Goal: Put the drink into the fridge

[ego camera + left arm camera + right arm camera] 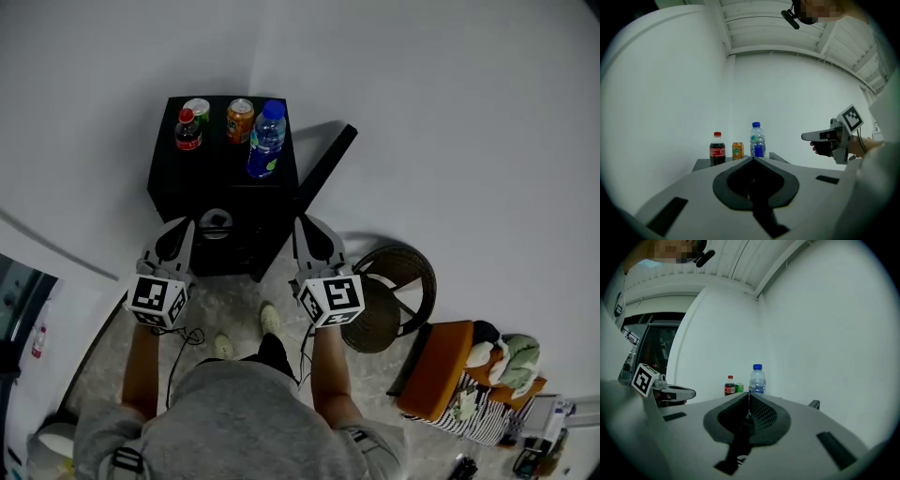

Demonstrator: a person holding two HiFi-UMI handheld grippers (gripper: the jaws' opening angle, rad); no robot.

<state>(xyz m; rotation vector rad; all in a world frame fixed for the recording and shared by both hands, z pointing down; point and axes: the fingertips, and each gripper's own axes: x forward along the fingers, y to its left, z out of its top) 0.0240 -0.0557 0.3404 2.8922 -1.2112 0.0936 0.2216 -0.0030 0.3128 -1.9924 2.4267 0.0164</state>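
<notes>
Left hand-held gripper (180, 231) has its jaws pressed together with nothing between them; right hand-held gripper (306, 227) is likewise closed and empty; both point level toward the black fridge (220, 192) and stop short of it. Four drinks stand upright on the fridge top: cola bottle (187, 129), green can (198, 111), orange can (240, 120), blue-capped water bottle (266, 141); all stand apart from both grippers. Fridge door (328, 161) stands ajar at the right side.

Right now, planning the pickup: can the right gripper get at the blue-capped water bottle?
Probably yes. The water bottle stands rightmost on the fridge, straight ahead of the right gripper, with nothing between them. Its jaws are shut, so they must open first.
</notes>
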